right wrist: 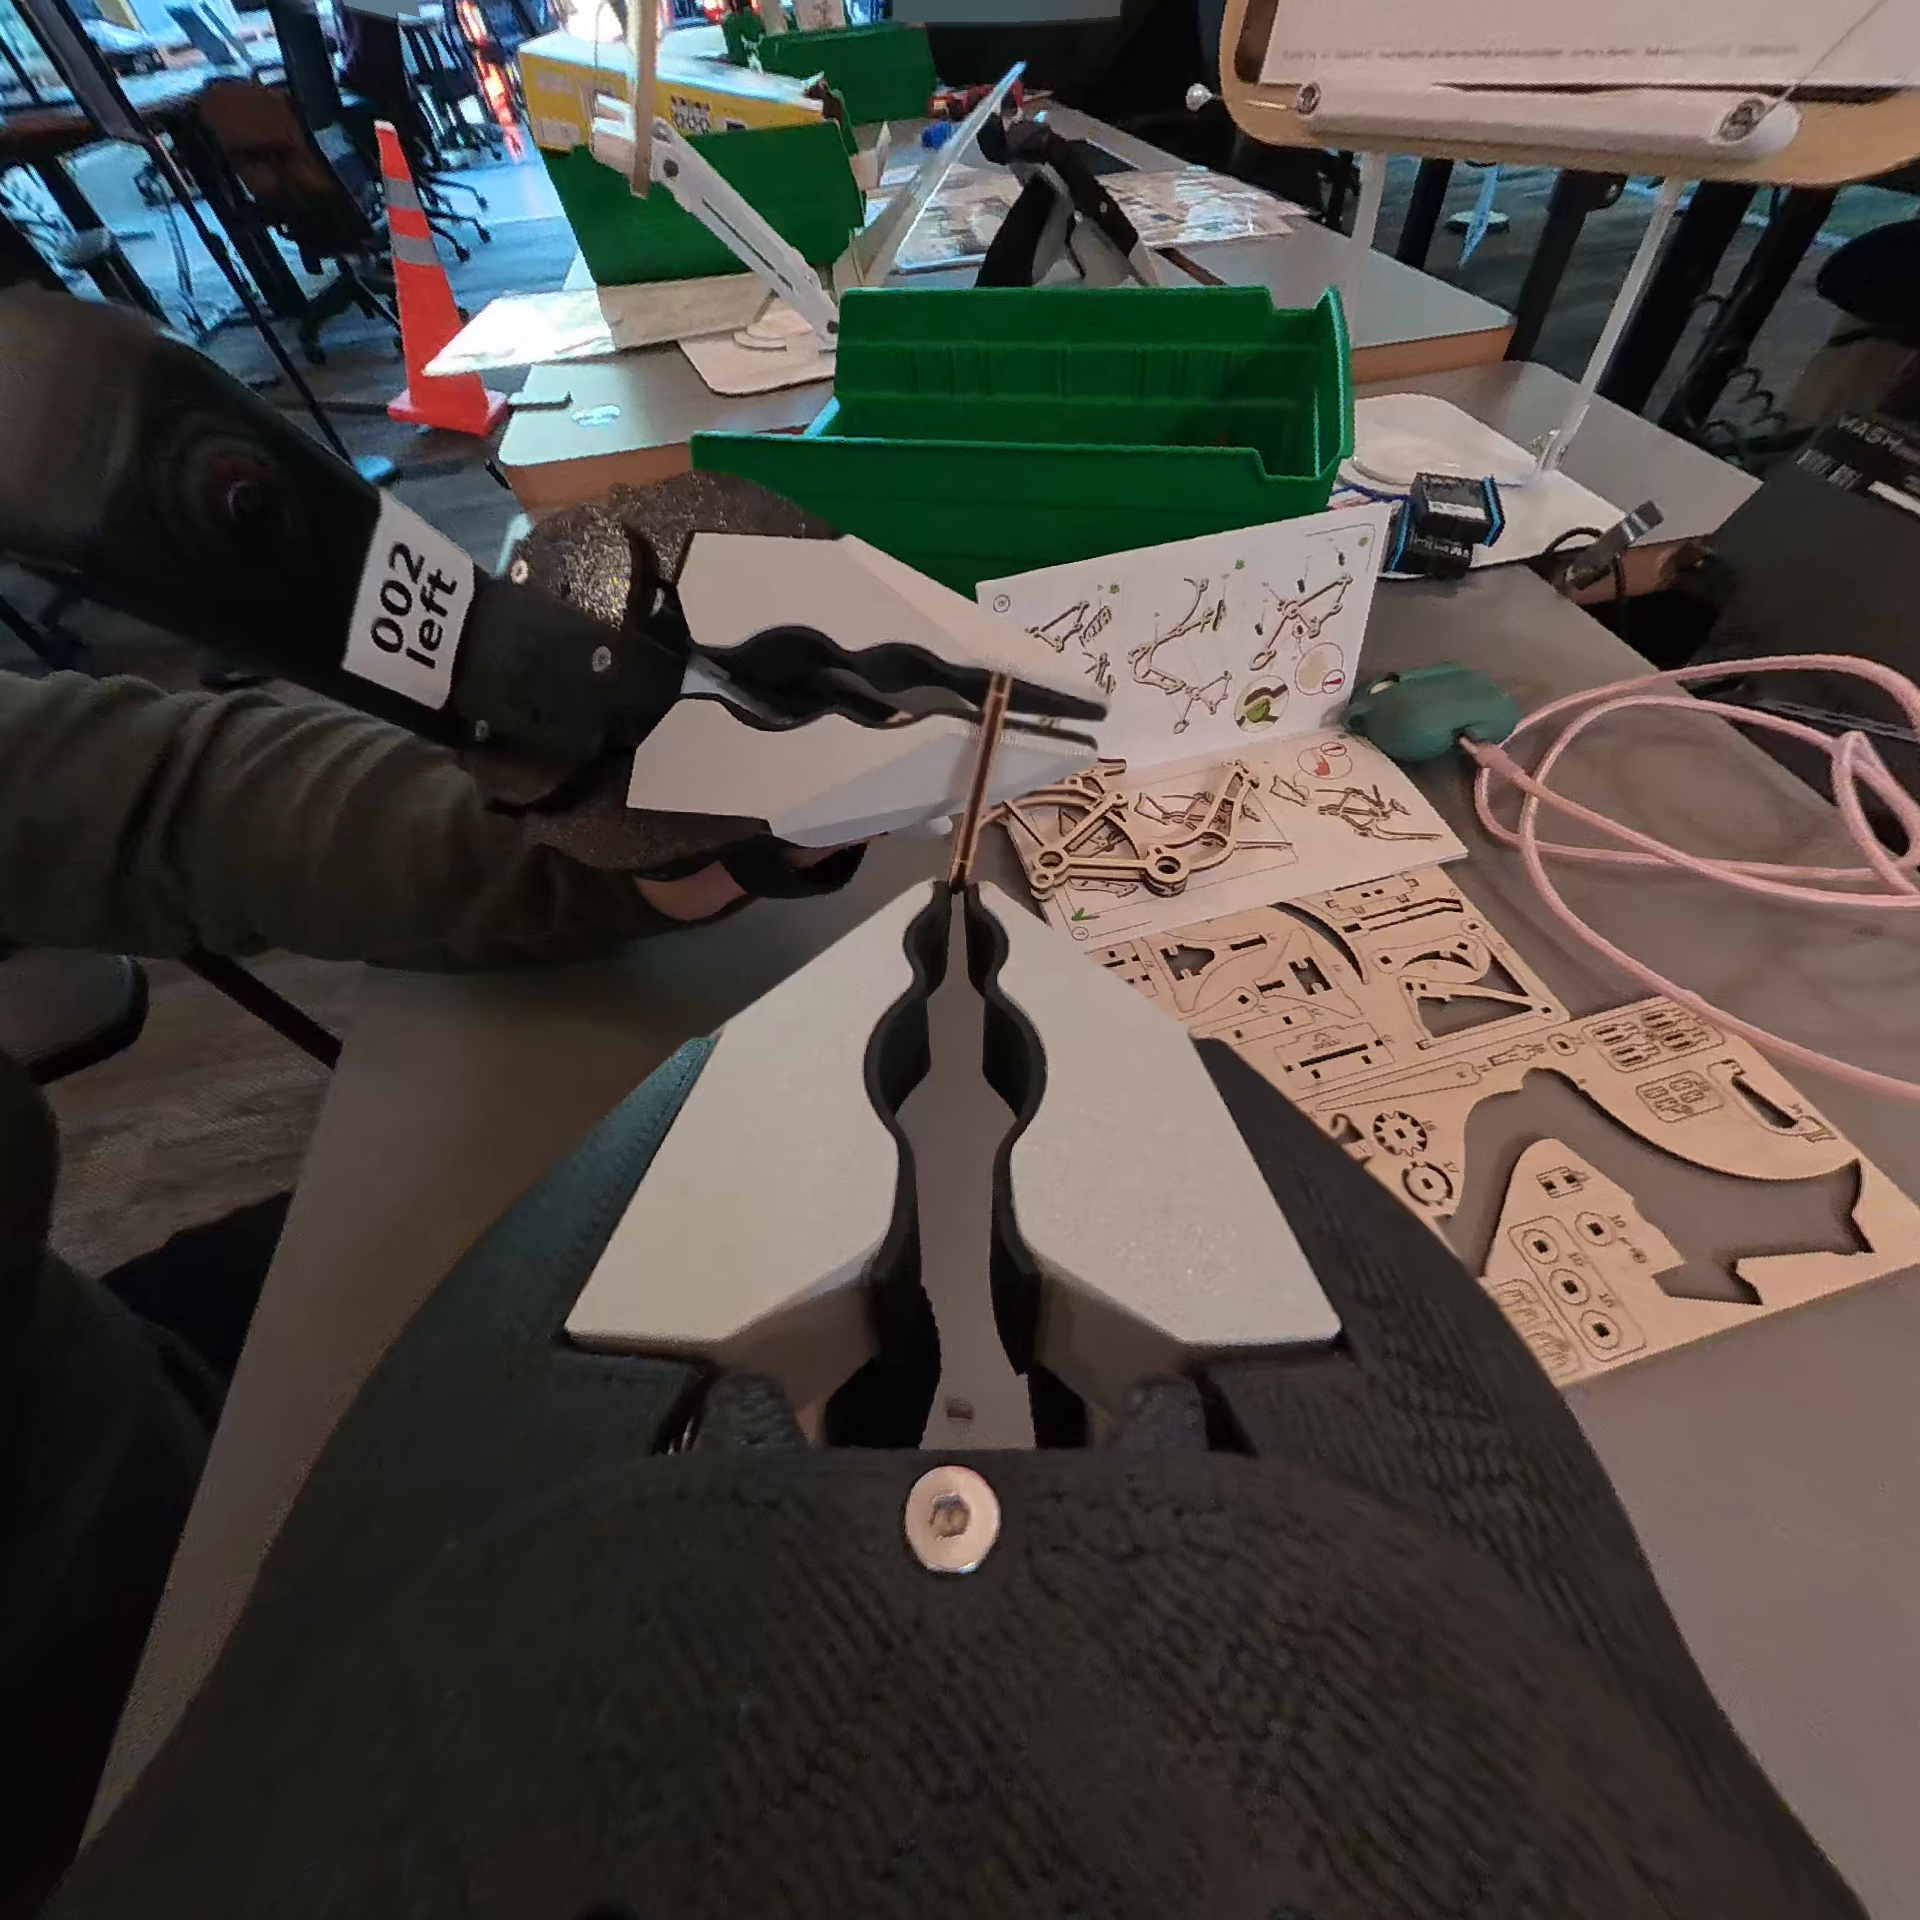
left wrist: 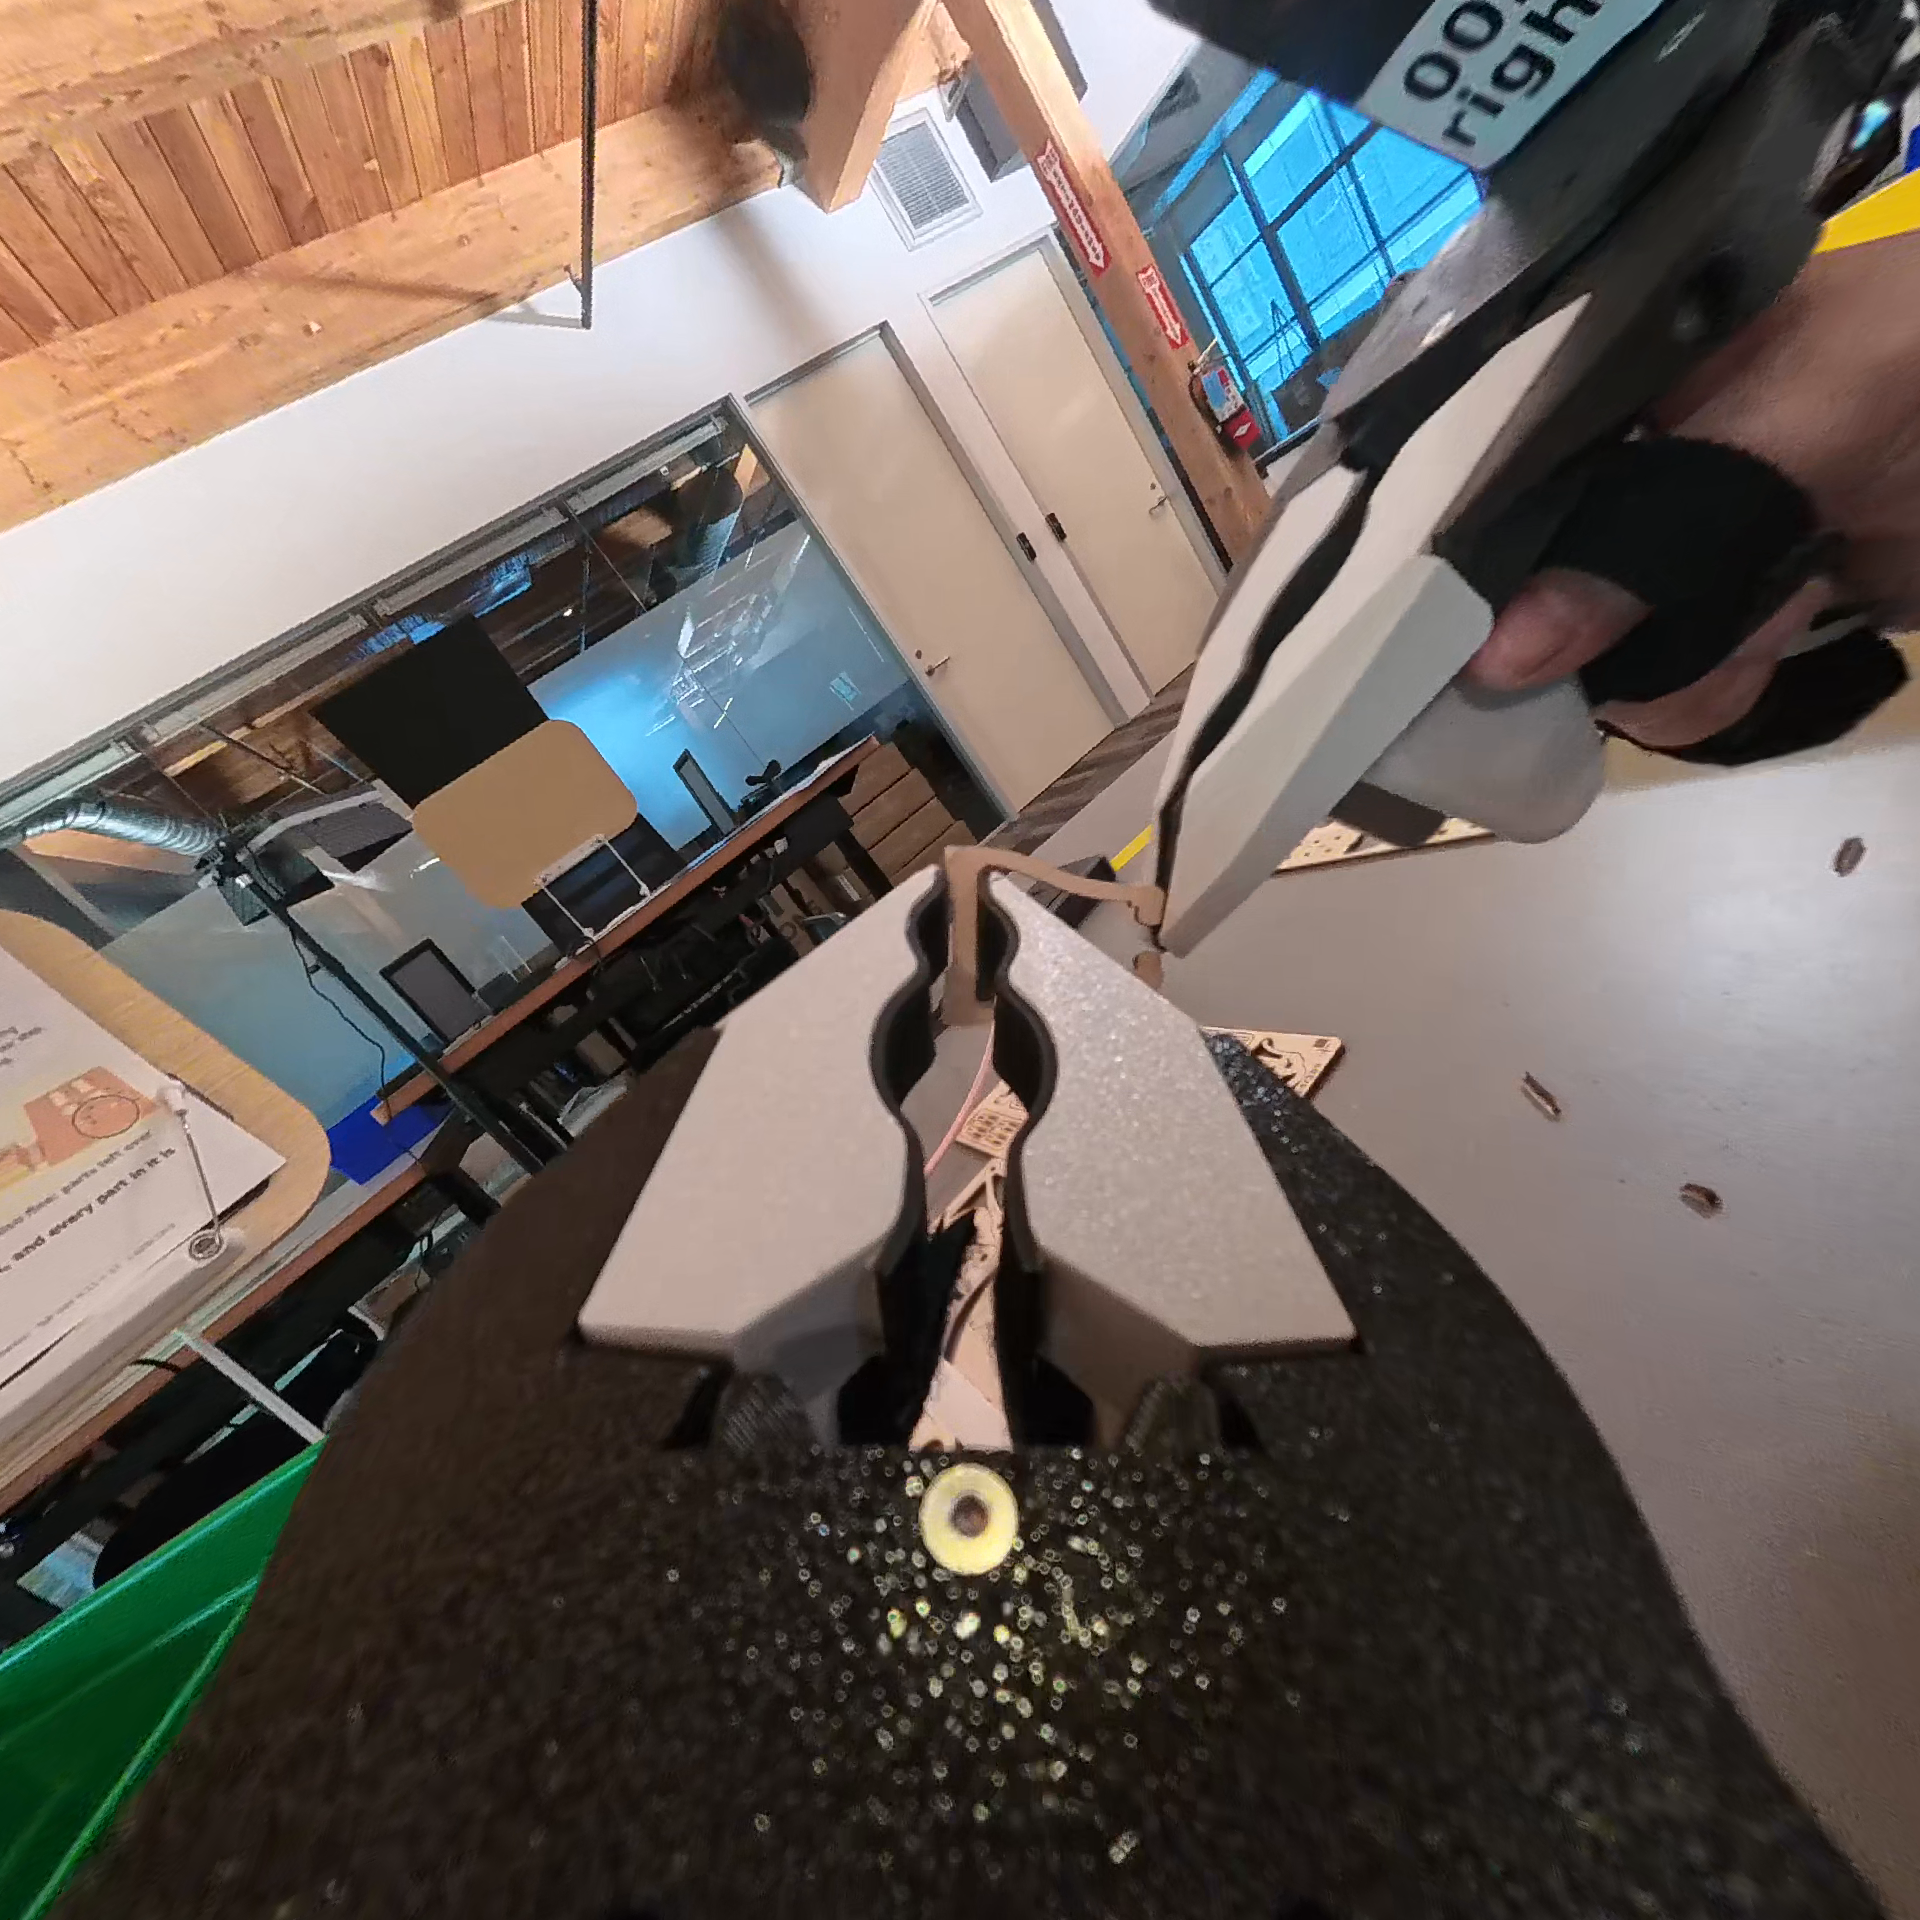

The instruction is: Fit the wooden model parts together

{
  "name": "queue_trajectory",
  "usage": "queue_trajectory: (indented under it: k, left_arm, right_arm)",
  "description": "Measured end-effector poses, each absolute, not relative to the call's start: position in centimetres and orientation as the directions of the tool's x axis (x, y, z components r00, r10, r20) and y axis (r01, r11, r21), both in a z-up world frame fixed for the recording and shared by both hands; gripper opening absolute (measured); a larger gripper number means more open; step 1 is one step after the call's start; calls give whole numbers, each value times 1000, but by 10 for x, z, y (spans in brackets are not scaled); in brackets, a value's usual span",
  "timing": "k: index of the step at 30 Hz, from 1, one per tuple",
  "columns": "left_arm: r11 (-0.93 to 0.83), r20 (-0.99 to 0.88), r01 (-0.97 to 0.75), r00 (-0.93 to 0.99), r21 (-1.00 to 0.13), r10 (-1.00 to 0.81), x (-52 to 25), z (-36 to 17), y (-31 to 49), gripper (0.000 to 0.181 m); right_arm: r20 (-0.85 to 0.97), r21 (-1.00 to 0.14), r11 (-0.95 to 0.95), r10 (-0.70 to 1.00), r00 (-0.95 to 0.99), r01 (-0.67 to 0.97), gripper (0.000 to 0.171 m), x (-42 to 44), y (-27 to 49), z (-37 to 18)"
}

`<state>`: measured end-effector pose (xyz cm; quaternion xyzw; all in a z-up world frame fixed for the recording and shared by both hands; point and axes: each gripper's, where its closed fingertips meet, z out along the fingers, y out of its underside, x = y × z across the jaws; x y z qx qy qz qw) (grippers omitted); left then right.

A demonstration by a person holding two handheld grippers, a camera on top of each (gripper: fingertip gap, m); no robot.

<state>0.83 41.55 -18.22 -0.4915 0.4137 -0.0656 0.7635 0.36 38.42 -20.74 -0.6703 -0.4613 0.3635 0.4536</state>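
Observation:
A thin curved wooden part [left wrist: 1086,886] hangs above the grey table [left wrist: 1558,1143], held at both ends. My left gripper [left wrist: 966,894] is shut on one end. My right gripper [left wrist: 1158,935] comes in from the upper right and is shut on the other end. In the right wrist view the part [right wrist: 982,790] shows edge-on and nearly upright. There my right gripper [right wrist: 958,899] pinches its lower end, and my left gripper [right wrist: 1081,722] reaches in from the left and clamps its upper end. A partly built wooden model [right wrist: 1112,842] lies on the table just behind.
Plywood sheets with cut-out parts [right wrist: 1455,1091] lie to the right on the table [right wrist: 520,1039]. A folded instruction sheet [right wrist: 1195,623] stands before a green bin [right wrist: 1039,447]. A pink cable [right wrist: 1714,810] and a teal object [right wrist: 1434,717] lie far right. Small wood scraps [left wrist: 1849,857] dot the table. My left and right fingertips are right by each other. Left tips and right tips are each some 15 cm from the partly built wooden model [right wrist: 1112,842].

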Motion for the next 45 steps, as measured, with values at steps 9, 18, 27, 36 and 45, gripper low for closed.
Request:
queue_trajectory:
  k: [9,18,27,36,45]
  left_arm:
    - [542,-610,-328,616,-774,-499,9,-182,413,1]
    - [580,-644,-325,573,-747,-508,20,-184,402,1]
    - [539,-591,-242,321,-807,-740,31,-200,384,67]
    - [703,-804,-402,185,-587,-565,41,-216,365,16]
    - [749,-872,-455,164,-481,-461,43,-217,362,0]
  right_arm:
    - [2,-934,-110,949,314,339,0,18,385,-205]
    - [-92,-942,-183,947,307,282,1,7,382,-205]
    - [357,-807,183,908,217,562,0,33,380,-213]
    - [838,-221,558,528,-137,800,1,40,372,-219]
    - [867,-157,605,463,-184,781,1,36,364,-218]
